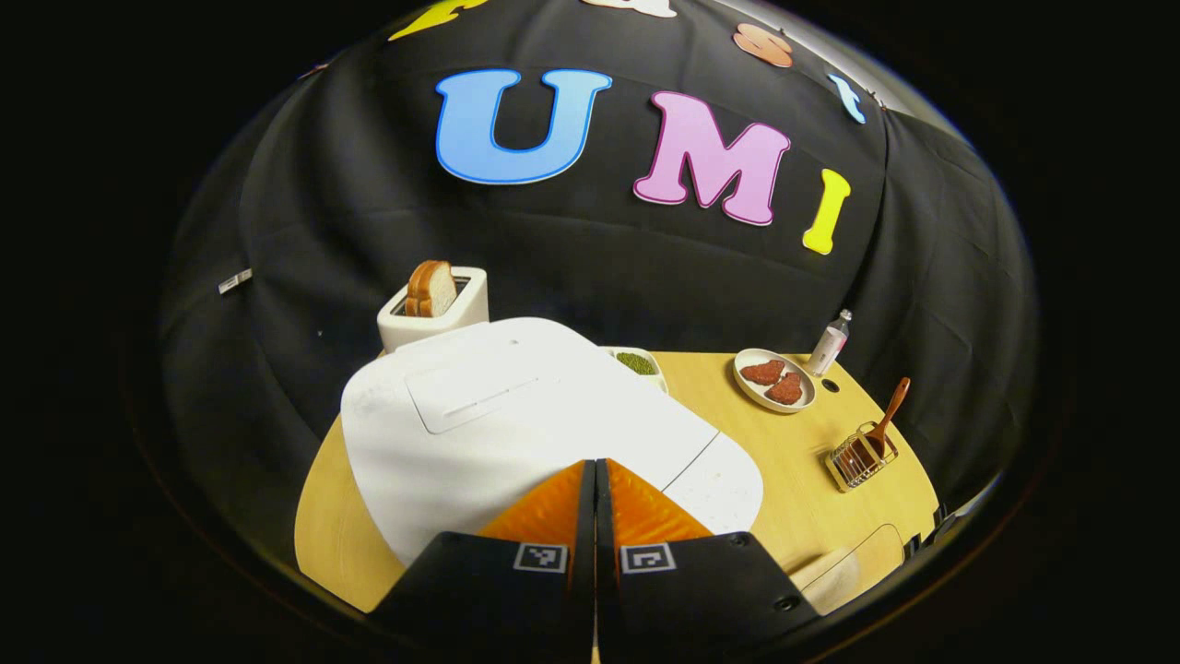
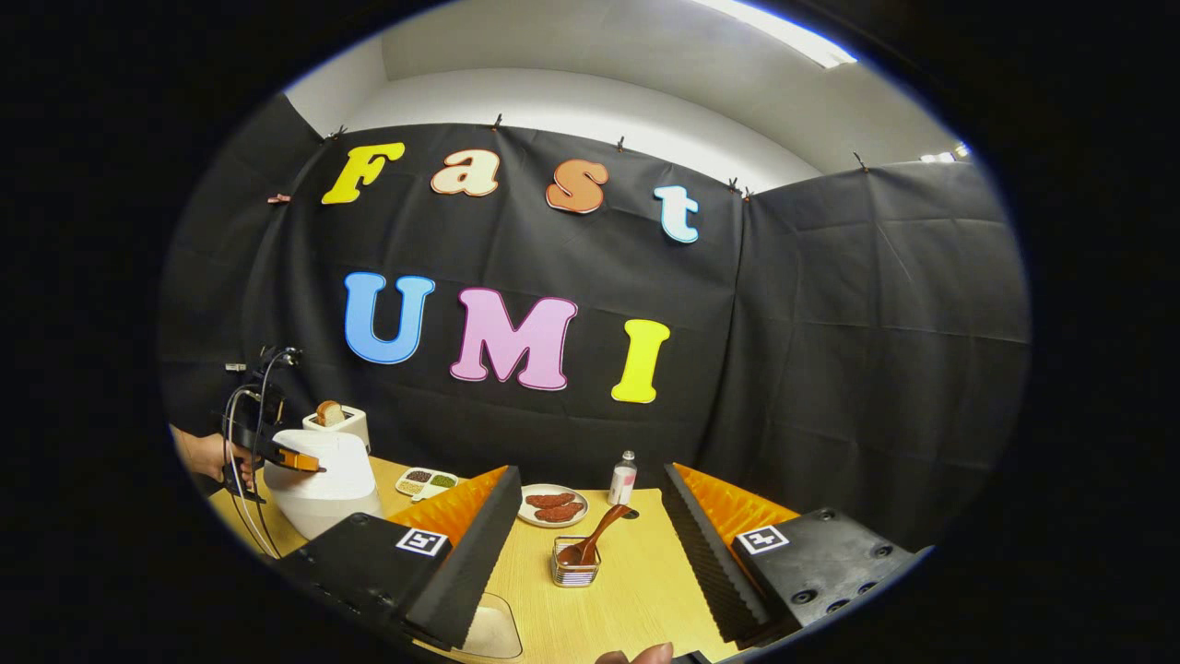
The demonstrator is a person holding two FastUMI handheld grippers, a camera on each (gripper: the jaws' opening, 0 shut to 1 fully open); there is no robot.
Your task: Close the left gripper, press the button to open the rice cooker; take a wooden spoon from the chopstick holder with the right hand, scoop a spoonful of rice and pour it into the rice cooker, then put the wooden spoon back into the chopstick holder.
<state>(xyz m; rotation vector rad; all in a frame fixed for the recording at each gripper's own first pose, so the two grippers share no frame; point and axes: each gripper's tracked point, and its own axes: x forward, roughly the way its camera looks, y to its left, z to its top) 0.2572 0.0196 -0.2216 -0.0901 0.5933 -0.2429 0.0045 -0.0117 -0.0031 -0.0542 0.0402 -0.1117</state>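
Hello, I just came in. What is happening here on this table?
A person holds a gripper in each hand. The left gripper, its fingers together, is down at the lid of the white rice cooker, which is closed. The right gripper is open and points toward the wooden spoon, which stands in the wire chopstick holder on the yellow wooden table. No rice has been scooped yet.

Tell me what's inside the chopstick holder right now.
The wooden spoon stands tilted inside the chopstick holder, handle leaning out. Its bowl is partly screened by the holder's wires; nothing else is discernible.
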